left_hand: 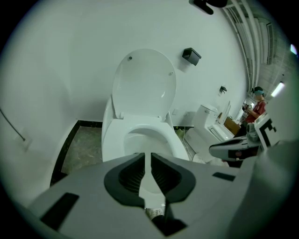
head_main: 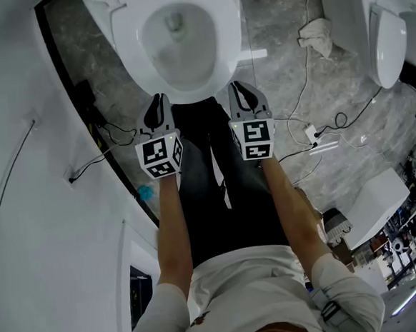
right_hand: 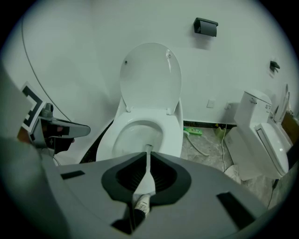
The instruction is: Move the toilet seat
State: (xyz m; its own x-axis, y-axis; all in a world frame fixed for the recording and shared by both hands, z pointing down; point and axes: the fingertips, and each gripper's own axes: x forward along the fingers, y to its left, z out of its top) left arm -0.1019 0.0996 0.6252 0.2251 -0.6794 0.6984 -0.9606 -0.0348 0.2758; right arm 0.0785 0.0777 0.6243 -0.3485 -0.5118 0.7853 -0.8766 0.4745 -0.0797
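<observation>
Grey marbled floor (head_main: 278, 56) runs up to a curving white wall (head_main: 25, 212), and the toilet (head_main: 231, 52) stands at that edge of the floor, backed against the wall. Its lid (right_hand: 150, 77) is tipped up against the wall, while the toilet seat (head_main: 130, 46) lies flat on the bowl's rim. A person stands right in front of it, both forearms stretched down toward the bowl's front edge. The left claw (head_main: 161, 99) and the right claw (head_main: 236, 88) hang side by side just short of that front rim, not touching it. Each is pinched narrow, jaws together, with nothing between them. A second toilet (head_main: 388, 36) sits well apart toward the far right edge of the floor, with a crumpled cloth (head_main: 317, 35) and loose white cables (head_main: 299, 97) lying between the two.
</observation>
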